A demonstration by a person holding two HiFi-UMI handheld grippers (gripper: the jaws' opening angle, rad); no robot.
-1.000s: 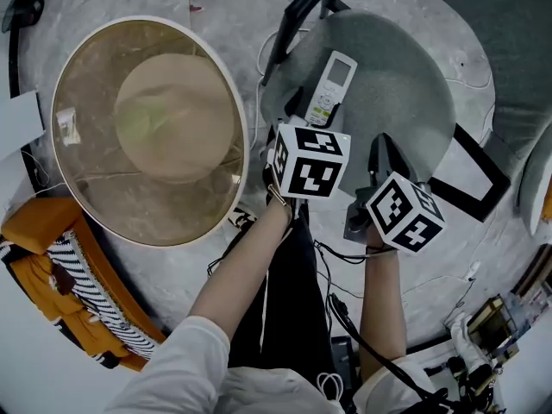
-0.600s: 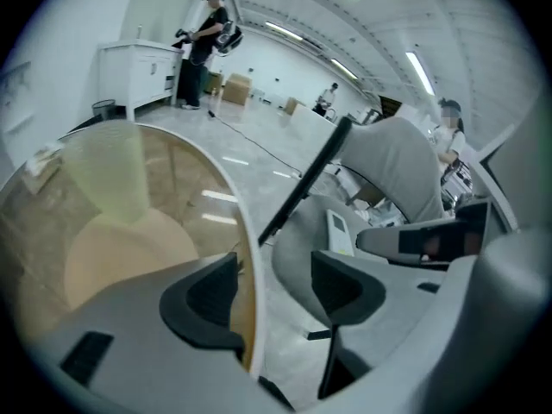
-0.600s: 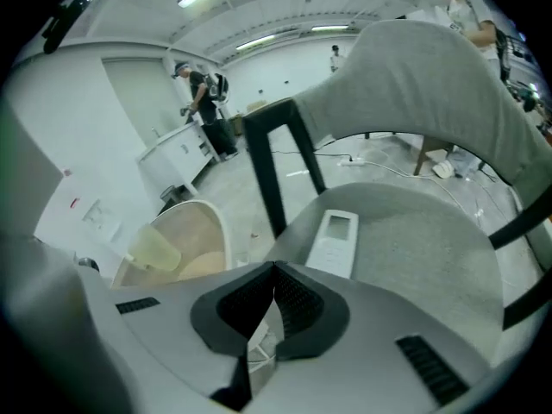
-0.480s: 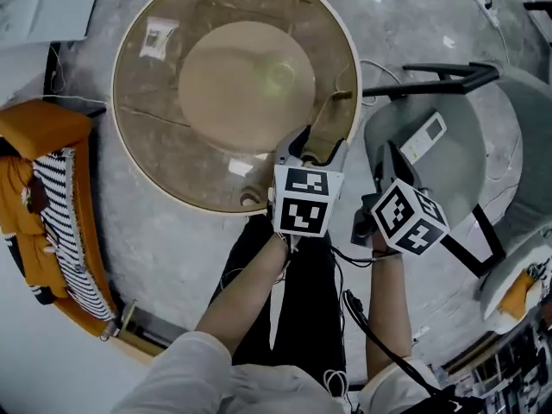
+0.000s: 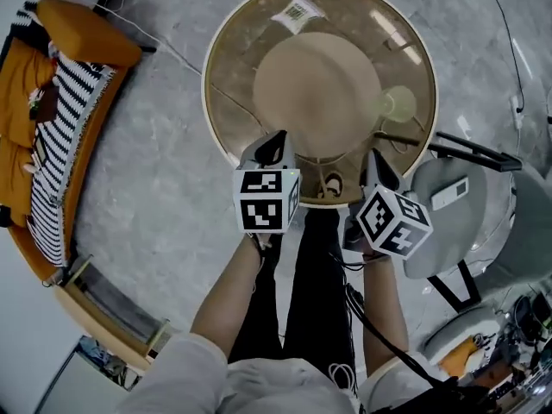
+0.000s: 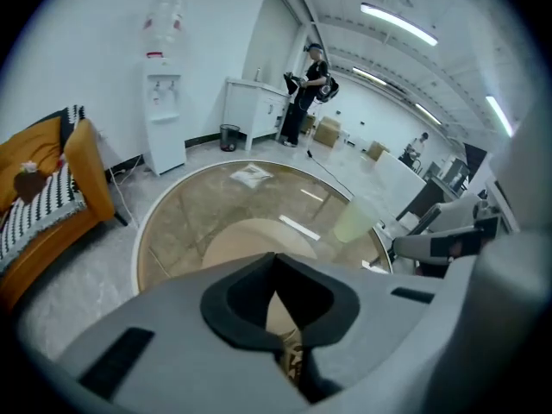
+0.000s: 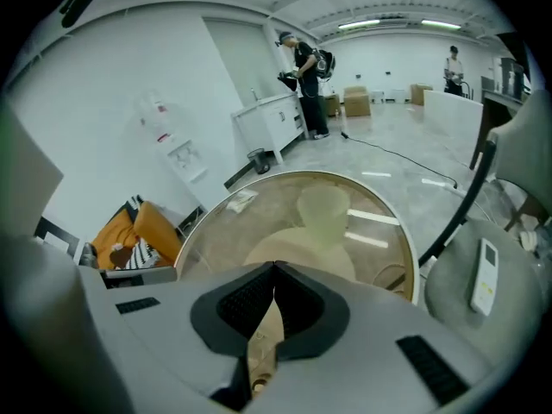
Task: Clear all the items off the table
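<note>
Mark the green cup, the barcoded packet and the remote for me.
green cup [image 5: 398, 103], head view, centre of its mouth.
barcoded packet [image 5: 297, 10], head view, on its barcode.
remote [image 5: 449, 193], head view, middle of its body.

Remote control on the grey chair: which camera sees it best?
The right gripper view. There the white remote control lies big and plain on the grey chair, with its little screen showing. The head view shows it only small, off to the right. The left gripper view doesn't show it.
</note>
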